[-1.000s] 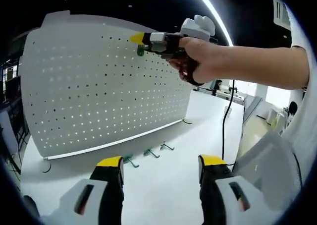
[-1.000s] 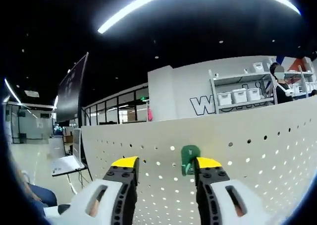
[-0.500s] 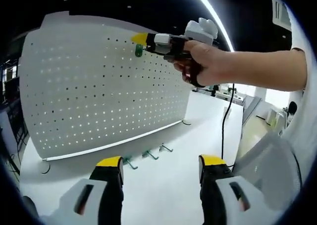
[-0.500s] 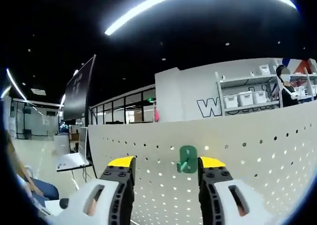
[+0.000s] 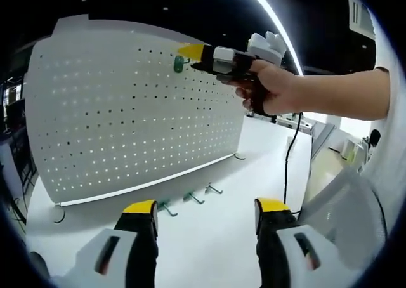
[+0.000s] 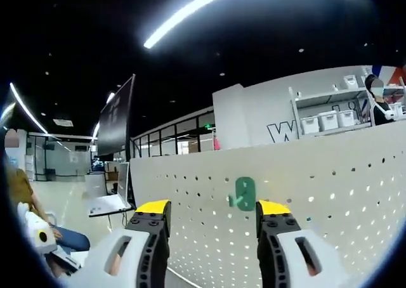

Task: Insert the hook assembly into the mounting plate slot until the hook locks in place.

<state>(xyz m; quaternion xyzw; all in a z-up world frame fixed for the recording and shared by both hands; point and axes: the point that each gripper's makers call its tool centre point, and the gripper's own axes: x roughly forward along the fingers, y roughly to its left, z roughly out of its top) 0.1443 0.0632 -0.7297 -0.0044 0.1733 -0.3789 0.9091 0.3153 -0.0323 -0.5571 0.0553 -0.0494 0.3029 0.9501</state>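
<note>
**Green hook on the pegboard, right tongs clear of it**

The green hook (image 6: 243,194) sits on the white pegboard (image 5: 127,110) near its top edge, just ahead of the right tongs (image 6: 212,207) and between their spread jaws, which hold nothing. By the look of it the insertion is done; whether it has locked is hard to judge. The left tongs (image 5: 204,207), also spread and empty, hang low over the white table (image 5: 209,237); three spare hooks (image 5: 188,198) lie just beyond their tips. The hook's pegs are hidden behind the board.
</note>
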